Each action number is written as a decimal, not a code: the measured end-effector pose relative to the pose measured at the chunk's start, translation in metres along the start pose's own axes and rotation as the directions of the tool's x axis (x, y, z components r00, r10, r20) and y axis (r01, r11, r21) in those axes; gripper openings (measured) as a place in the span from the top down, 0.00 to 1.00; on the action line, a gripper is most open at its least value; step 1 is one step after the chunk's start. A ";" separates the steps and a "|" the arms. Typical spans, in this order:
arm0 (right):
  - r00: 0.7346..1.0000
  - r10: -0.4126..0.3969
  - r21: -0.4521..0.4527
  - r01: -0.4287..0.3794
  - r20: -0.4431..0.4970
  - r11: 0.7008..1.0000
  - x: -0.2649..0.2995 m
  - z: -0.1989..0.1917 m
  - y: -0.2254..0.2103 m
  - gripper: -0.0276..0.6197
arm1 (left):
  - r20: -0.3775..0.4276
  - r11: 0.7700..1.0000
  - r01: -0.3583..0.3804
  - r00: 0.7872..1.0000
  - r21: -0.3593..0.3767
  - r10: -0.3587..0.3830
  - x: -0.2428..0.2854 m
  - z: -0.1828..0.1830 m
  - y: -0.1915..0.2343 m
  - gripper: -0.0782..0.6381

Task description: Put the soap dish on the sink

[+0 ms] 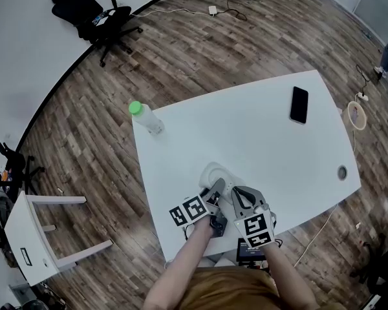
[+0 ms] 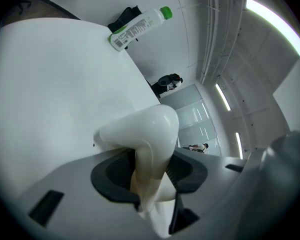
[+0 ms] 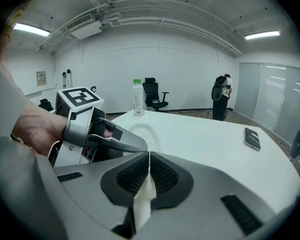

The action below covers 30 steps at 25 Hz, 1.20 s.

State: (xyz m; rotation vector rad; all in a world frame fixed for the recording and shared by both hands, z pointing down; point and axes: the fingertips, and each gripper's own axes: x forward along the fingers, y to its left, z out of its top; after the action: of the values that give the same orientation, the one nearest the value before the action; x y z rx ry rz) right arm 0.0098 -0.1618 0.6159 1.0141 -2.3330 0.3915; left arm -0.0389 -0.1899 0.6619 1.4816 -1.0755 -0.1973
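Soap dish (image 1: pixel 216 174): white, glossy, stiff shell; sat on bench (image 1: pixel 258 141) near its 6 o'clock edge, close to person. Judged light, slippery, liable to chip if dropped; raised rim was best hold. Left tool (image 2: pixel 151 170) clamped on that rim, one pad each side. Right tool (image 3: pixel 149 176) had jaws together, empty, at dish's 4 o'clock. Bottle (image 1: pixel 145 117) at bench's 10 o'clock, phone (image 1: pixel 299 104) at 2 o'clock. No sink in view.
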 end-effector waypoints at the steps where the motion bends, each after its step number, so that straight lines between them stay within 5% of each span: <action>1: 1.000 -0.005 0.006 0.005 0.005 1.000 0.000 0.000 0.000 0.94 | -0.001 1.000 0.005 1.000 -0.016 -0.005 0.000 0.000 0.000 0.67; 19: 0.998 -0.025 -0.040 0.028 0.065 0.999 -0.004 -0.009 0.004 0.94 | -0.078 0.991 -0.049 0.996 -0.126 0.040 -0.004 -0.013 0.008 0.64; 30: 0.996 -0.037 -0.082 0.044 0.082 0.996 -0.005 -0.011 0.004 0.94 | -0.118 0.976 -0.013 0.993 -0.216 -0.013 -0.012 -0.018 0.005 0.58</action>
State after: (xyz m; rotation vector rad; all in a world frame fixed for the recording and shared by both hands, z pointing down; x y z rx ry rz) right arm 0.0140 -0.1506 0.6216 1.0522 -2.3751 0.2386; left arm -0.0358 -0.1681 0.6651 1.2812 -0.9274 -0.2172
